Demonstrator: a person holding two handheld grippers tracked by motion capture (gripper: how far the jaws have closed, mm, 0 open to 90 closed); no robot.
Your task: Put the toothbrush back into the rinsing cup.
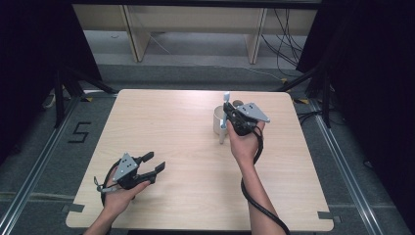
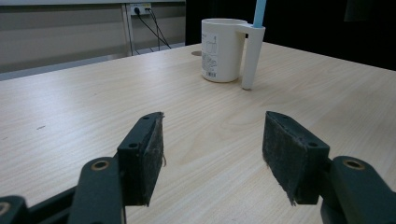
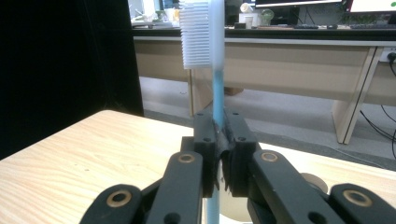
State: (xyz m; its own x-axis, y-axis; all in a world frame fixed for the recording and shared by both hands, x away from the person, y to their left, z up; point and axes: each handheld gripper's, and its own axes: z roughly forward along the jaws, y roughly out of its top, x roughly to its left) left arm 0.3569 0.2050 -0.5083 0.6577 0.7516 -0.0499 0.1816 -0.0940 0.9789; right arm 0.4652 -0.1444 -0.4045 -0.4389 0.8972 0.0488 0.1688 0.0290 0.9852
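right of centre in the high view, the right gripper (image 1: 226,116) clenches the light-blue plastic toothbrush (image 3: 215,88) upright, its lower end in the side tube of the white plastic mug (image 2: 222,49), while the left gripper (image 1: 152,163) rests released at lower left on the pale wooden table (image 1: 176,132).

White mug (image 2: 220,49); blue-handled toothbrush (image 3: 216,88), white bristles; pale wood-grain table (image 1: 161,122); possibly printed label.

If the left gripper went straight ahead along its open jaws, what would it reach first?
Most likely the white cup with the tube-shaped holder on its side, which stands ahead of the left gripper across bare table. Nothing lies between, though the line may pass slightly beside it; depth is hard to judge.
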